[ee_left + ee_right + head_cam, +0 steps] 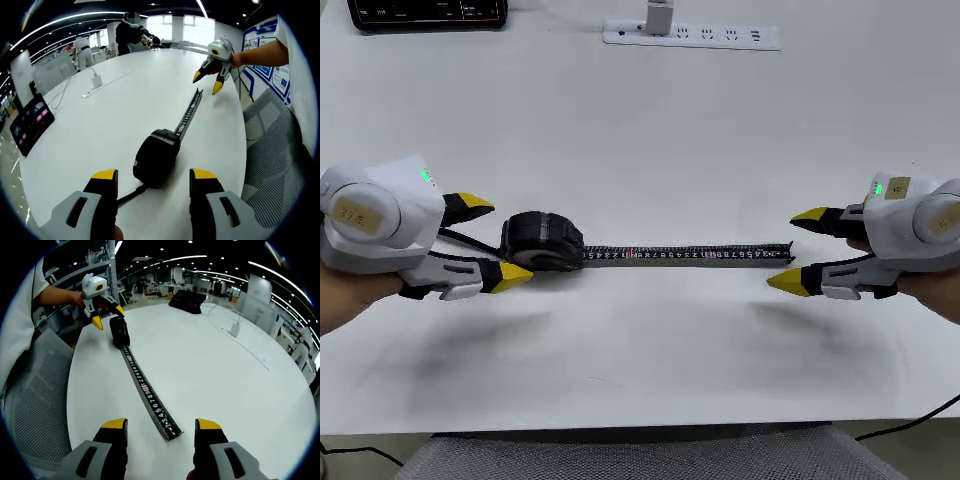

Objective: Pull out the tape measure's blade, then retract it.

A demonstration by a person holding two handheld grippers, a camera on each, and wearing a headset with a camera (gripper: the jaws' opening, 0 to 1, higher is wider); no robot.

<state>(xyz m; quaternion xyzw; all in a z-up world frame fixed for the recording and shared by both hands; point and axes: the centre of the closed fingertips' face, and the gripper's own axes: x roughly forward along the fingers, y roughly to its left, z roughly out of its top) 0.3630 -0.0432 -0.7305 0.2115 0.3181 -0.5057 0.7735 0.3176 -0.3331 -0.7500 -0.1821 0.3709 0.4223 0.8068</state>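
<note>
Left gripper (492, 242) is hovering, jaws spread, just behind the tape measure (542, 241) on the bench (640, 130); its blade (690, 254) (lying extended) is reaching toward the right gripper (798, 248), jaws likewise released.

Your left gripper (490, 242) is at the left side, low over the surface. Its jaws are spread apart and point to the right. Your right gripper (798, 249) is at the right side, its jaws also spread apart and pointing left. The two face each other, well apart. Your left hand (345, 295) and right hand (932, 288) hold them from behind. Your right forearm (260, 52) is bare.
</note>
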